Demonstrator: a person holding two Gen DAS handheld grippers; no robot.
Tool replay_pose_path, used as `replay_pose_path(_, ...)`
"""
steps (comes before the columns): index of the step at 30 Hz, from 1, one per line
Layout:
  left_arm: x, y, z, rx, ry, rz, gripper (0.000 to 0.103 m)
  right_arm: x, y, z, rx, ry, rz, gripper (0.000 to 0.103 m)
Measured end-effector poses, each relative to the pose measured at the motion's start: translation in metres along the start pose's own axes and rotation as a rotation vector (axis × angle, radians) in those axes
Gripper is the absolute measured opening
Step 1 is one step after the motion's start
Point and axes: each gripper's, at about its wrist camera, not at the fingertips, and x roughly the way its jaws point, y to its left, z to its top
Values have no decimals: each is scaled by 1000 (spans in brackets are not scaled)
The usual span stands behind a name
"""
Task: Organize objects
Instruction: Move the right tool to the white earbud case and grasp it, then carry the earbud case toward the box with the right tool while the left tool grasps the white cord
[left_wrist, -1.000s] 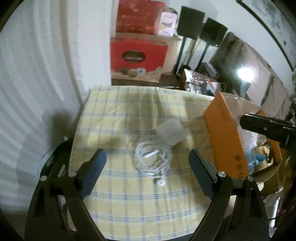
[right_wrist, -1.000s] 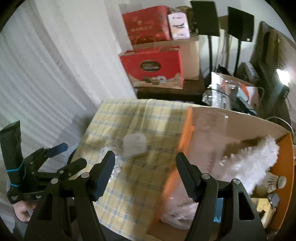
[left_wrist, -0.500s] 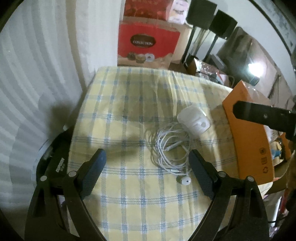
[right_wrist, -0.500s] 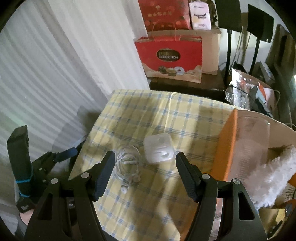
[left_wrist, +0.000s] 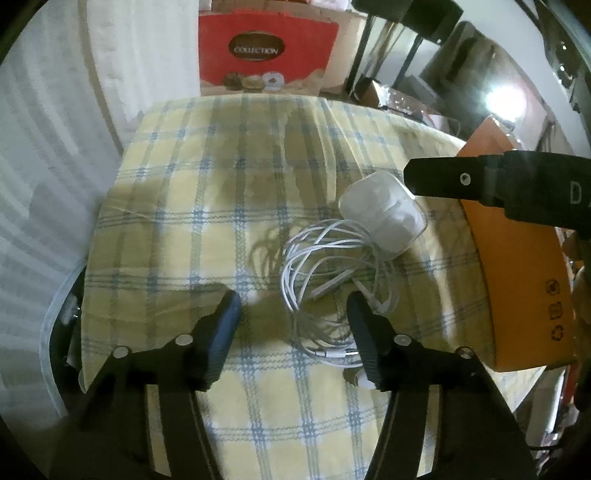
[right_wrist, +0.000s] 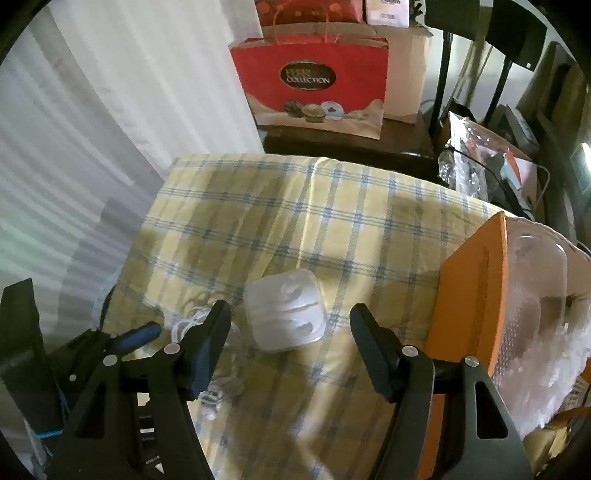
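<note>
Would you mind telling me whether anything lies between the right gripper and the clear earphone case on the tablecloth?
Nothing visible does. The right gripper hangs open above the clear earphone case, which lies between its fingers. The white cable lies coiled to the side.

Red gift bag (right_wrist: 314, 81) behind — black stands (right_wrist: 441, 74) beside it.

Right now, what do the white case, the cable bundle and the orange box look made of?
White case: looks like translucent frosted plastic, semi-gloss; moulded shapes show through its lid.
Cable bundle: thin white rubbery-coated wire, probably earphones, lying in loose springy loops.
Orange box: likely cardboard, matte orange outside with printed recycling marks; its inner face in the right wrist view is plain brown.
</note>
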Motion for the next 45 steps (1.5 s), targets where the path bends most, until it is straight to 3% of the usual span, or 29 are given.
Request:
replay_pose_path(4, 1, -2, -1, 14, -11, 10, 44, 8, -1, 2, -1, 14, -11, 69)
replay_pose_path(5, 1, -2, -2, 19, -16, 13, 36, 10, -2, 3, 0, 16, -13, 69)
replay_pose_path(6, 1, -2, -2, 21, -18, 11, 20, 11, -2, 3, 1, 17, -14, 69)
replay_pose_path(7, 2, -1, -2, 20, -10, -6, 9, 13, -2, 3, 0, 20, -16, 69)
replay_pose_path(9, 3, -1, -2, 29, -11, -8, 4, 15, -1, 4, -1, 23, -17, 69)
replay_pose_path(13, -2, 2, -3, 18, -16, -43, 3, 18, 0, 3, -3, 28, -21, 68)
replay_pose_path(20, -38, 21, 4, -47, -96, -105, 3, 26, 7, 2, -38, 46, -23, 68)
replay_pose_path(29, -88, 37, 19, -80, -209, -127, 3, 43, 17, 1, -86, 82, -45, 68)
replay_pose_path(36, -104, 37, 21, -85, -239, -139, 3, 60, 16, -2, -99, 111, -71, 65)
replay_pose_path(41, -114, 31, 20, -80, -247, -159, 3, 58, 20, -6, -138, 86, -95, 65)
replay_pose_path(45, -123, 22, 21, -65, -265, -163, 3, 40, 18, -6, -126, 50, -64, 65)
